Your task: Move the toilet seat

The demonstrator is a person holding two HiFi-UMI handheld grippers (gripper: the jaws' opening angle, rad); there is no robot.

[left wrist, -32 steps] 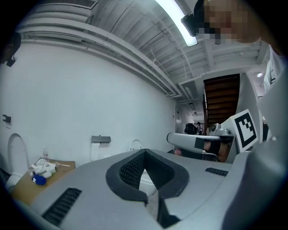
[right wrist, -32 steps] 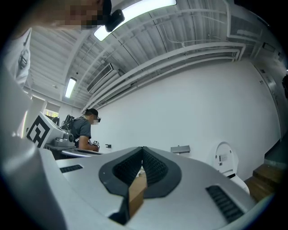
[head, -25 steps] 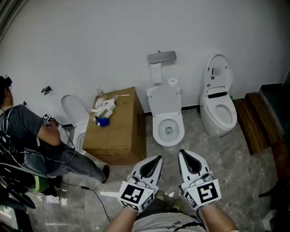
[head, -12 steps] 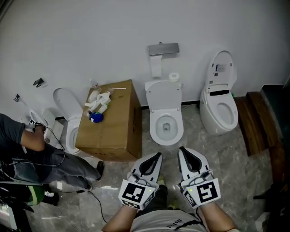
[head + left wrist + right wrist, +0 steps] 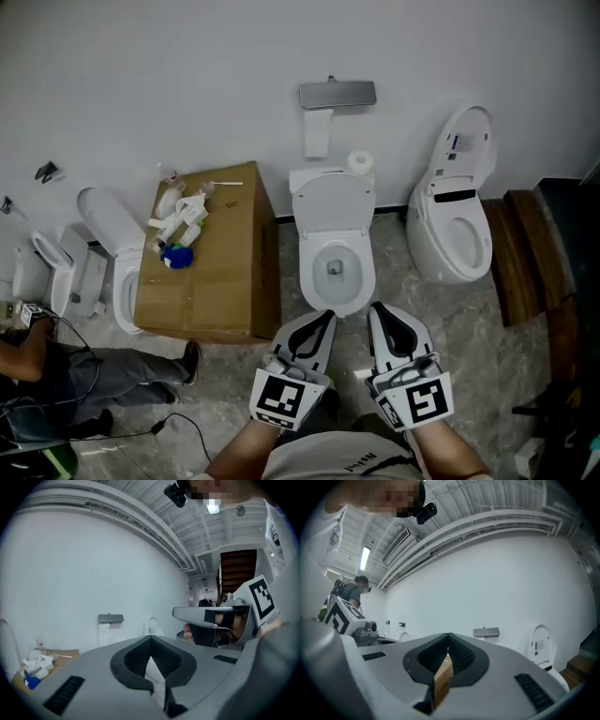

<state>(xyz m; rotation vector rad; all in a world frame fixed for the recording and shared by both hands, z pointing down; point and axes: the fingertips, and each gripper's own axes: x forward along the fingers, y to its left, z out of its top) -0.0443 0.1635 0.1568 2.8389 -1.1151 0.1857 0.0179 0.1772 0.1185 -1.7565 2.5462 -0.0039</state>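
The middle white toilet (image 5: pixel 335 267) stands against the wall straight ahead, its lid (image 5: pixel 330 201) raised upright behind the open bowl. My left gripper (image 5: pixel 322 325) and right gripper (image 5: pixel 379 317) are side by side just short of the bowl's front rim, both pointing at it. Neither touches the toilet. In the left gripper view the left gripper (image 5: pixel 150 642) has its jaws together with nothing between them. The right gripper (image 5: pixel 449 638) is likewise shut and empty in its own view.
A cardboard box (image 5: pixel 223 272) with white bottles (image 5: pixel 180 219) on top stands left of the toilet. Another toilet (image 5: pixel 454 221) with its lid up is at the right and one (image 5: pixel 110 246) at the left. A person (image 5: pixel 56 373) sits on the floor lower left. Wooden steps (image 5: pixel 527 249) lie far right.
The head view has closed in on the middle toilet, which now lies just ahead of both grippers. The person at left has slid toward the frame's lower corner. Both grippers stayed shut.
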